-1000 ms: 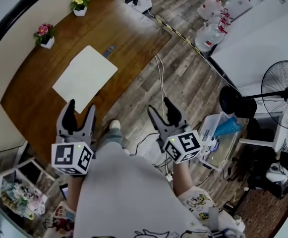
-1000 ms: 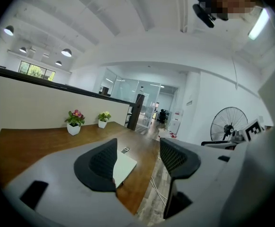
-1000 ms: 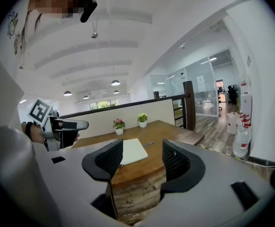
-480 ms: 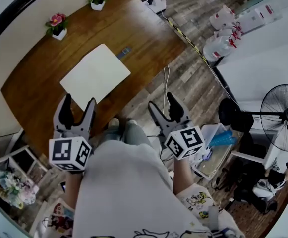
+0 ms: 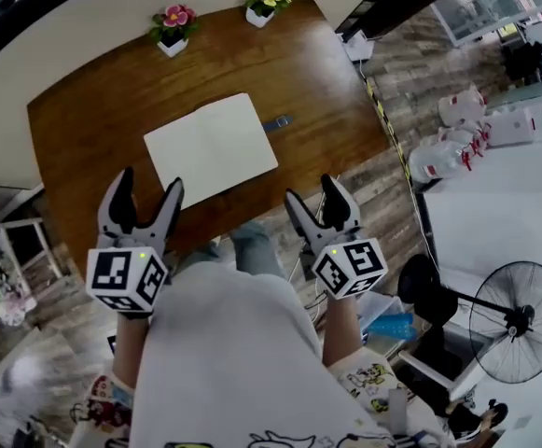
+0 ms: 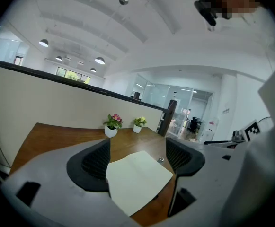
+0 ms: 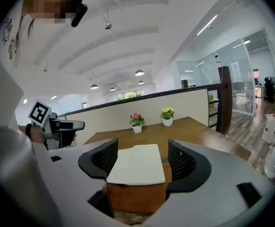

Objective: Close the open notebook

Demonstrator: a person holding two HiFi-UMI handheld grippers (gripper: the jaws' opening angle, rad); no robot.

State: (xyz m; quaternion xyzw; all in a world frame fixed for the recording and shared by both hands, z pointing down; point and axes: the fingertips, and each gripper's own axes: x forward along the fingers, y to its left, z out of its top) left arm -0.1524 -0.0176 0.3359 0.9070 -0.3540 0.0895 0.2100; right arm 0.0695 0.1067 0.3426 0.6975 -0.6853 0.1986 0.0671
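Over the last second I have swung round to face the brown wooden counter (image 5: 93, 129) squarely. The open white notebook (image 5: 212, 147), which sat off to my upper left, now lies straight ahead. It rests flat on the counter, blank pages up, between the lines of my two tongs. My left tongs (image 5: 149, 183) and right tongs (image 5: 312, 190) are both released and empty, and their jaws are opening wider as I come in. Each one's own view frames the notebook through its gap, but the notebook lies well beyond the tips, untouched. In the head view the left tips overlap the counter's near edge, while the right ones show against the plank floor (image 5: 392, 199) just short of it. Nothing of the closing is done yet. I judge this the approach, with the tongs readied to catch a page edge and fold it over.
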